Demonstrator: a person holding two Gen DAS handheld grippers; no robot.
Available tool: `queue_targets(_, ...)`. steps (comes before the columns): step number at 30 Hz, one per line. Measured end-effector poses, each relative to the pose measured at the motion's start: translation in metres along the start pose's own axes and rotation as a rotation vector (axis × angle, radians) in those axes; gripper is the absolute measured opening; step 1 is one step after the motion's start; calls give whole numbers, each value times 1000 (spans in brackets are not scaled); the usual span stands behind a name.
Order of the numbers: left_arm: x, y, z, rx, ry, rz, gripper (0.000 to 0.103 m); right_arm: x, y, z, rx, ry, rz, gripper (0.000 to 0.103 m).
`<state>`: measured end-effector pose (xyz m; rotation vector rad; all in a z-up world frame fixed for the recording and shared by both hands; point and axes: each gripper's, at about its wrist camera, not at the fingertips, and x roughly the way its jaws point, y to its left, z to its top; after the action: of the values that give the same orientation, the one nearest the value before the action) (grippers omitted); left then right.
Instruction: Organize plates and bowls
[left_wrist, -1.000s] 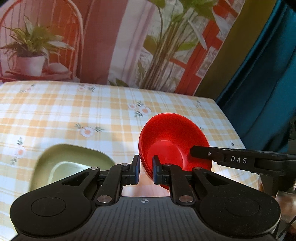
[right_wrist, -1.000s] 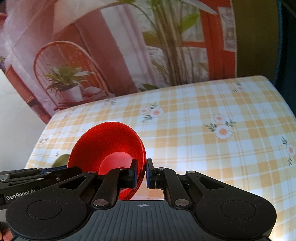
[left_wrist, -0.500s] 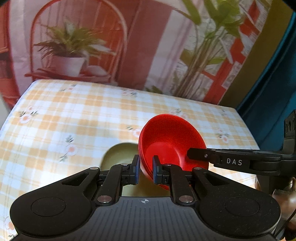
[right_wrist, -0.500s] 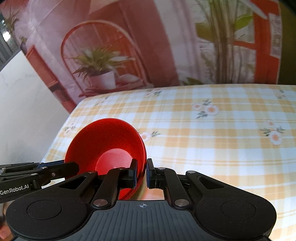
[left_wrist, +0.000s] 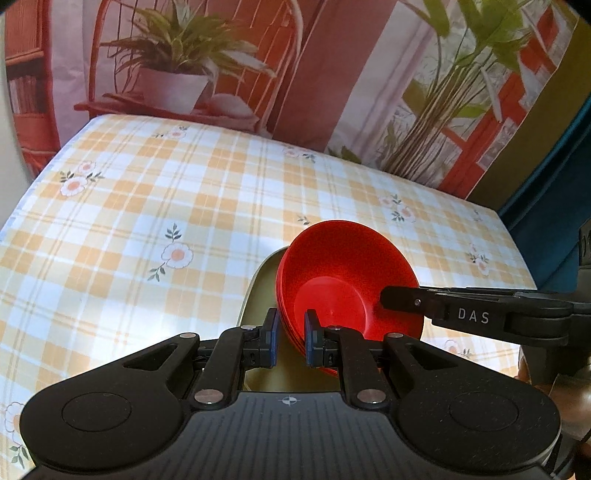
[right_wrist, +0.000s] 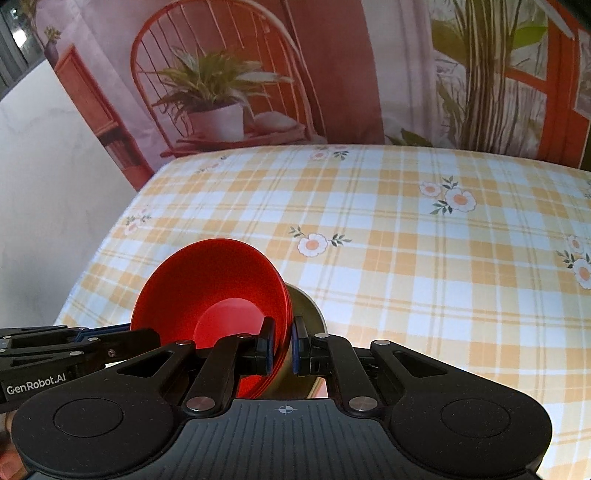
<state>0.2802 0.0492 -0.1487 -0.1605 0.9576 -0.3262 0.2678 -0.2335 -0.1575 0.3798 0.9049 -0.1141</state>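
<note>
Left wrist view: table (left_wrist: 147, 206) under a yellow checked cloth, otherwise bare apart from one olive-green plate (left_wrist: 258, 295) near the front. Above the plate, a stack of red bowls (left_wrist: 343, 273), tilted, held off the cloth. Left tool (left_wrist: 290, 338) pinching the stack's left rim; right tool (right_wrist: 282, 349) pinching the opposite rim. Bowls already nested; likely remaining: lowering the stack onto the green plate, then letting go. Nothing else visible to sort.

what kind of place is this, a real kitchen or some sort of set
Probably a staged recording set, not a kitchen: a table under a plaid floral tablecloth, a printed backdrop of a chair and potted plant behind it, and a teal curtain beside it.
</note>
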Motion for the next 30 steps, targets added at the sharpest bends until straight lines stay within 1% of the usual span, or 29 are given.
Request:
queue_targets(6, 4, 2, -2, -4, 3, 5, 15, 5, 2, -1, -18, -1, -17, 9)
queue_targets(11, 4, 0, -1, 14, -3, 13, 15, 5, 3, -1, -18, -9, -27, 10)
queue_targets(12, 4, -1, -1, 21, -5, 19, 15, 4, 4, -1, -22, -14, -28, 11)
queue_targets(14, 4, -2, 0, 32, -12, 31, 15, 2, 5, -2, -29, -20, -31, 16)
queue_targets(15, 3, -3, 0, 39, -15, 32, 16, 1, 5, -2, -35, -22, -29, 17)
queue_targets(16, 2, -4, 0, 46, -19, 34, 18, 0, 6, -2, -40, -25, -28, 18)
queue_targets(18, 0, -6, 1, 62, -29, 44, 30, -5, 7, -3, -50, -33, -28, 21)
queue_targets(19, -2, -8, 2, 69, -38, 51, 44, -8, 7, -3, -53, -38, -28, 21)
queue_targets(20, -4, -9, 2, 74, -48, 57, 56, -11, 7, -3, -55, -44, -26, 24)
queue_targets(21, -7, -11, 3, 79, -60, 58, 59, -15, 6, -3, -54, -53, -24, 26)
queue_targets(23, -13, -15, 4, 94, -75, 60, 60, -23, 5, -3, -54, -75, -39, 42)
queue_targets(24, -16, -18, 4, 102, -81, 63, 61, -28, 4, -3, -59, -89, -55, 46)
queue_targets(26, -22, -23, 5, 116, -101, 70, 71, -36, 2, -2, -66, -111, -76, 55)
queue_targets(27, -26, -25, 6, 123, -114, 76, 74, -41, 0, -2, -66, -121, -86, 57)
queue_targets(29, -34, -31, 6, 142, -150, 101, 86, -51, -4, -2, -63, -147, -105, 67)
queue_targets(30, -38, -35, 7, 152, -169, 117, 90, -56, -7, -1, -60, -160, -114, 70)
